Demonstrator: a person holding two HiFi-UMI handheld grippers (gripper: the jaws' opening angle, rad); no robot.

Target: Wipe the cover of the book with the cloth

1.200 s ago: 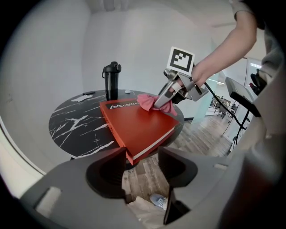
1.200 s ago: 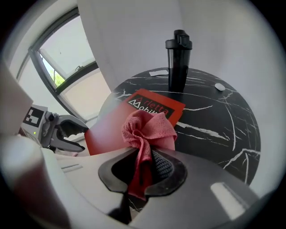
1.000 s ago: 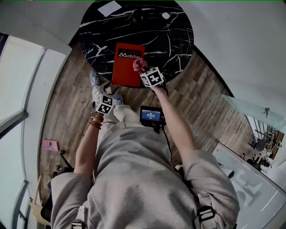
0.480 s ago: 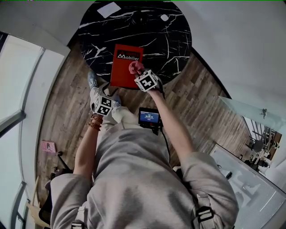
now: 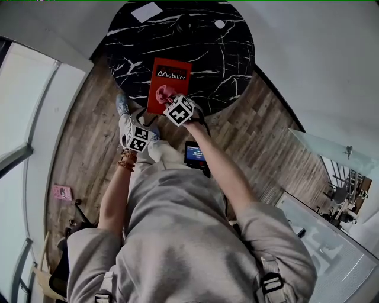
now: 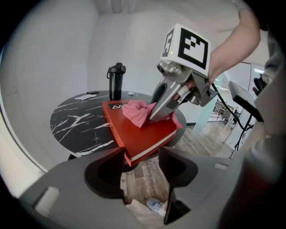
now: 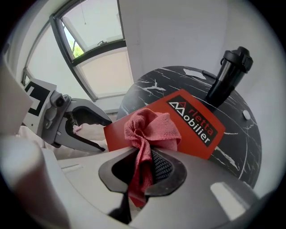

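A wood-plank floor [image 5: 266,136] spreads beneath a round black marble-patterned table [image 5: 225,65], seen from above the shoulders of a person in a grey sweatshirt [image 5: 177,237] who holds a gripper in each hand. A red book [image 5: 170,83] lies flat on the near side of the table, its cover with white lettering facing up and its near end jutting over the table's rim.

The right gripper [image 5: 167,99] points steeply down onto the lower part of the cover. Its jaws are clamped on a bunched pink cloth [image 5: 163,93], which spills out ahead of them and rests on the book. The left gripper [image 5: 137,124] is held lower, off the table's edge and just beside the book's near left corner. Its jaws stand spread and nothing is pinched between them; whether they touch the corner cannot be told.

In the left gripper view, a black bottle [image 6: 116,80] stands upright on the far part of the table, behind the book. Lying at the table's far edge is a sheet of white paper [image 5: 145,10], with a small white object [image 5: 219,23] well to its right. A small lit screen [image 5: 195,155] hangs at the person's waist, and a pale shoe [image 5: 123,103] shows on the floor beside the table.
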